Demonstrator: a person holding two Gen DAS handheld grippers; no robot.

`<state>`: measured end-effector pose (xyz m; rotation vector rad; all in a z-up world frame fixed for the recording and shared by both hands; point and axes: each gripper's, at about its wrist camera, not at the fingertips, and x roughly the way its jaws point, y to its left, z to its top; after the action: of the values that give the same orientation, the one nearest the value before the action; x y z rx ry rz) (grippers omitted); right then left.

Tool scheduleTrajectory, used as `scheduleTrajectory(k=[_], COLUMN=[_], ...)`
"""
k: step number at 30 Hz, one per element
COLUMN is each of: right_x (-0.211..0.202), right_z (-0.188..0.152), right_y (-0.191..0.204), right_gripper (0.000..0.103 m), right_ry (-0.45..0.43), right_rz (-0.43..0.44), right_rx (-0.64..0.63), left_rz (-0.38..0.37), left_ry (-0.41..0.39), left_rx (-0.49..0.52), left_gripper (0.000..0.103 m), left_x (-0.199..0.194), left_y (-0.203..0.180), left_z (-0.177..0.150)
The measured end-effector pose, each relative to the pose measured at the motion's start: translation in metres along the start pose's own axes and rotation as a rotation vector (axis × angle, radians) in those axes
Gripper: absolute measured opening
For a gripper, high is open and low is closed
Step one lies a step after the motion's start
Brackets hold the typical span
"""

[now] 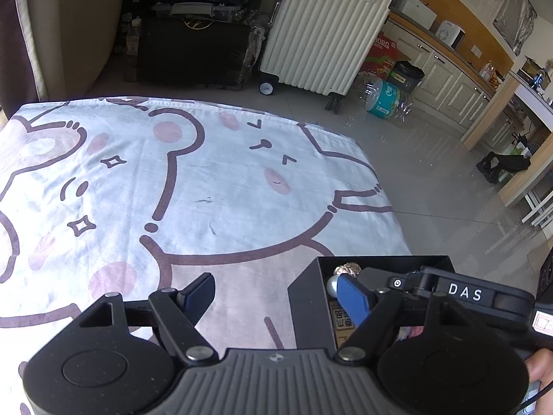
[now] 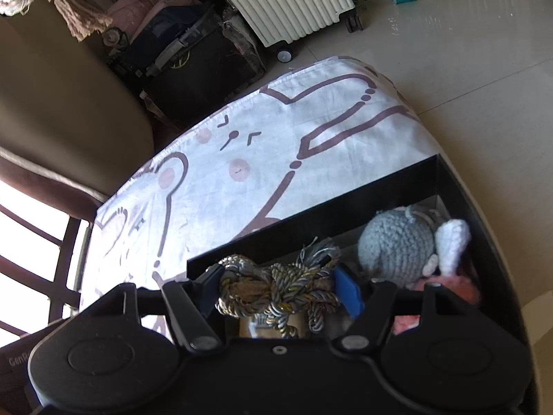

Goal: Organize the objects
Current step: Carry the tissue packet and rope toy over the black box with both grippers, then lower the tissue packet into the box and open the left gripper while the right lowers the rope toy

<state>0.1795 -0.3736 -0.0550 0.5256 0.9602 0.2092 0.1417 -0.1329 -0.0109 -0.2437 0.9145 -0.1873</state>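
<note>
A black open box [image 1: 307, 297] stands at the near right corner of the table; it also shows in the right wrist view [image 2: 311, 214]. My right gripper [image 2: 280, 287] is shut on a gold-and-grey knotted rope tassel [image 2: 276, 287] and holds it over the box. A grey crocheted toy [image 2: 397, 249] with a white ear and something pink [image 2: 456, 287] lie inside the box. My left gripper [image 1: 276, 294] is open and empty, its left finger over the cloth and its right finger over the box's left wall. The right gripper's arm [image 1: 463, 292] reaches into the box from the right.
A white cloth with cartoon bear drawings [image 1: 172, 180] covers the table. Beyond it stand a cream ribbed suitcase [image 1: 321, 27], a black case [image 1: 193, 52], water bottle packs [image 1: 383, 97] and cabinets [image 1: 449, 79] on a tiled floor. A chair back [image 2: 69, 207] is at left.
</note>
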Motion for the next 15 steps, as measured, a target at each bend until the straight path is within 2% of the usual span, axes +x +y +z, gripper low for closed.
scheduleTrajectory(k=[2,6,7,10,13,14,15], right_x=[0.003,0.004,0.002,-0.008,-0.017,-0.019,-0.020], right_z=[0.000,-0.001,0.000,0.003,0.006,0.006,0.006], right_y=[-0.001,-0.002,-0.003,0.002,0.003,0.005,0.008], right_gripper=[0.070,0.070,0.070,0.070,0.069,0.059,0.056], right_ry=[0.015,0.024,0.023,-0.004,-0.007,-0.009,-0.010], right_rz=[0.049,0.056,0.046,-0.056,-0.079,-0.089,-0.102], right_rx=[0.023,0.033,0.031,-0.052,-0.104,-0.137,-0.178], left_rz=[-0.003,-0.010,-0.012,-0.017,-0.018,-0.017,-0.018], left_ry=[0.000,0.001,0.003,0.007,0.010,0.012,0.013], left_rx=[-0.002,0.000,0.004,0.012,0.013,0.013,0.015], left_gripper=[0.078,0.078,0.078,0.078,0.078,0.078,0.078], left_x=[-0.001,-0.002,-0.002,-0.001,0.001,0.001,0.002], left_y=[0.001,0.001,0.001,0.000,0.000,-0.001,-0.001], left_z=[0.000,0.000,-0.001,-0.003,-0.003,-0.003,-0.004])
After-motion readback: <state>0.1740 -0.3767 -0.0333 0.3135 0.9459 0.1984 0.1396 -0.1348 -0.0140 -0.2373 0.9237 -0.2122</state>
